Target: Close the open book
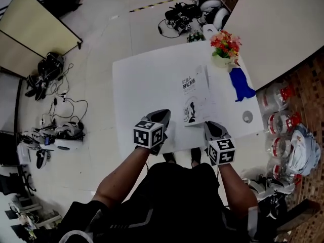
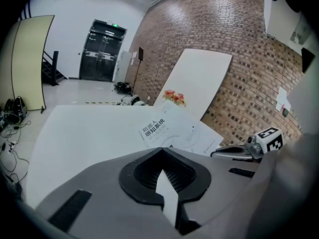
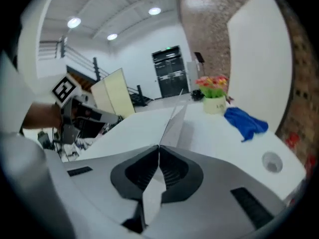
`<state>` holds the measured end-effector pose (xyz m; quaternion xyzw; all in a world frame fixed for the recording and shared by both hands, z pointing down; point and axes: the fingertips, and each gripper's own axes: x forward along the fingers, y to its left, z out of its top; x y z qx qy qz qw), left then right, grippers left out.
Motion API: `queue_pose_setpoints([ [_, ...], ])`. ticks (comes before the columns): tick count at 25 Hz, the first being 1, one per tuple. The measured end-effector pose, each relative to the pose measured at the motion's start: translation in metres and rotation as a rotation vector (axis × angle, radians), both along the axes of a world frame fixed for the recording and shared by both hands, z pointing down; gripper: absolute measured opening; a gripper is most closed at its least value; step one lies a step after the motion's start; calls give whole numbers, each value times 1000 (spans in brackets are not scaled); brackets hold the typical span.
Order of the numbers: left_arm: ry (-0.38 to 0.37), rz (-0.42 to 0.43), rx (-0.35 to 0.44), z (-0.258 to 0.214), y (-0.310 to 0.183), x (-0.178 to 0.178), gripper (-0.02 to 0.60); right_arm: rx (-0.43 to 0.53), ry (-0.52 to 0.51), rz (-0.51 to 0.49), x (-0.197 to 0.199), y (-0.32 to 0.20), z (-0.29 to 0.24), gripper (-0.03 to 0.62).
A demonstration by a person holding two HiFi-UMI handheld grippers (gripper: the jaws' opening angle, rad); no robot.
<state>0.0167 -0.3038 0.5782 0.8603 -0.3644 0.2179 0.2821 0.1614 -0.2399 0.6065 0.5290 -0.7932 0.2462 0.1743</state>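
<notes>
Ahead of the right gripper (image 3: 159,146), off to its right, I saw a pot of flowers (image 3: 213,96) farthest away on the white table (image 3: 219,133). A crumpled blue cloth (image 3: 245,122) lay nearer, and a small round grey object (image 3: 271,161) nearest. Tangled cables (image 1: 61,103) lay well off the left gripper's (image 1: 161,116) outer side.

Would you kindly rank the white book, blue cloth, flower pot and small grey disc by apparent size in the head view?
1. White-covered book.
2. Crumpled blue cloth and white pot of red and yellow flowers: too alike to rank.
3. Small grey round disc.
</notes>
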Motion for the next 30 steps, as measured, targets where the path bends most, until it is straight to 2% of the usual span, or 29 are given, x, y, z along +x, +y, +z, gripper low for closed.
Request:
queue_pose_setpoints([
  [3, -4, 18, -10, 3, 0, 12, -5, -88, -143, 118, 26, -2, 23, 10],
  [6, -11, 30, -12, 4, -3, 20, -5, -144, -218, 183, 39, 0, 42, 11],
  [13, -4, 55, -12, 4, -12, 32, -5, -226, -287, 258, 56, 3, 66, 12],
  [16, 11, 64, -9, 3, -16, 38, -5, -269, -273, 326, 75, 8, 75, 12],
  [19, 28, 73, -2, 0, -18, 40, -5, -261, -254, 359, 87, 6, 65, 12],
  [22, 45, 62, 19, -8, -22, 34, -5, -206, -216, 324, 84, -9, 43, 12],
  [26, 81, 2, 76, -27, -29, 18, -5, -100, -180, 162, 51, -50, -3, 12],
  [30, 107, -29, 111, -44, -28, 2, -5, -17, -151, 43, 28, -73, -43, 11],
])
